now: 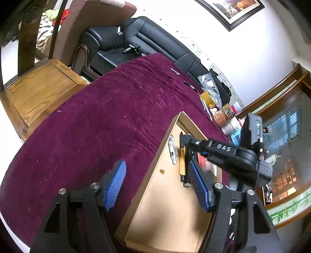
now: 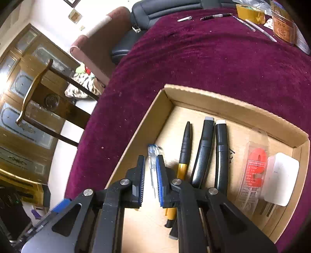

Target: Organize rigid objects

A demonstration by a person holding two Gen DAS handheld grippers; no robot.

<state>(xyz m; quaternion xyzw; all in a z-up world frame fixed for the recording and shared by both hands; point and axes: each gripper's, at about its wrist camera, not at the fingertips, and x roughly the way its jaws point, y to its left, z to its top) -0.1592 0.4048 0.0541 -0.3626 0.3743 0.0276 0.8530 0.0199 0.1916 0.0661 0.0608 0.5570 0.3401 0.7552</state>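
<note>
1. Tongs first: the left gripper [image 1: 157, 164] is seen open with nothing between its blue pads, poised over the near wall of the cardboard box [image 2: 223, 97]. The right gripper [image 2: 150, 156] is closed down to a narrow slot, in which the clear pen [image 2: 152, 155] is seen. Whether that pen is pinched or merely lies beneath on the box floor cannot be told.
2. Inside the box, six things are counted, laid roughly side by side: the one clear pen, one black-and-yellow pen [image 2: 184, 151], two black markers [image 2: 204, 151] with pale ends, one red item in a blister pack [image 2: 254, 165] and one white block [image 2: 281, 175].
3. The pens and markers are judged light and stiff, with smooth round barrels that may roll or slip. They are best taken across the mid-barrel, pads square to the length.
4. The blister pack is judged light, with thin plastic that could flex under pressure, so a flat edge is preferred. The white block looks rigid and smooth, and its narrower sides are best gripped.
5. Farther off, on the purple cloth [image 2: 213, 58], one small silver clip [image 2: 184, 18], one dark pen [image 2: 215, 16] and two thin pens [image 2: 260, 31] are counted. They are still outside the box, with one roll of tape [image 2: 250, 13] beyond.
</note>
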